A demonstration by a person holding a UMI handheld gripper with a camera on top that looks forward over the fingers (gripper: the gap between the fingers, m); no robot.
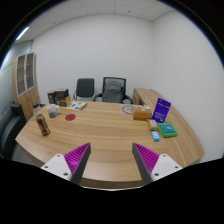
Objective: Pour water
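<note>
Both fingers (110,163) of the gripper stand wide apart at the near edge of the wooden worktop (100,130), their magenta pads (76,157) facing each other across a bare stretch of wood. Nothing is between them and nothing touches them; they are open and hold nothing.

Well beyond the left finger, near the worktop's left end, stands a tall upright container (42,121), dark with a lighter band; whether it holds water cannot be told. A little farther back and beside it sits a small pale cup (52,111), its contents not visible either. Close to these, toward the middle of the worktop, lies a small red round thing (71,117), too small to identify.

Beyond the right finger, an upright purple card or box (162,112) stands on the worktop, with a flat teal packet (169,129) just ahead of it and a small blue item (154,133) beside that. Farther back on the right lies a pale bundle or bag (142,112).

At the far left end rests a brown box (60,97). Behind the worktop are two office chairs (115,90), side by side against a white wall. A wooden cabinet (23,74) with glass doors stands along the left wall.
</note>
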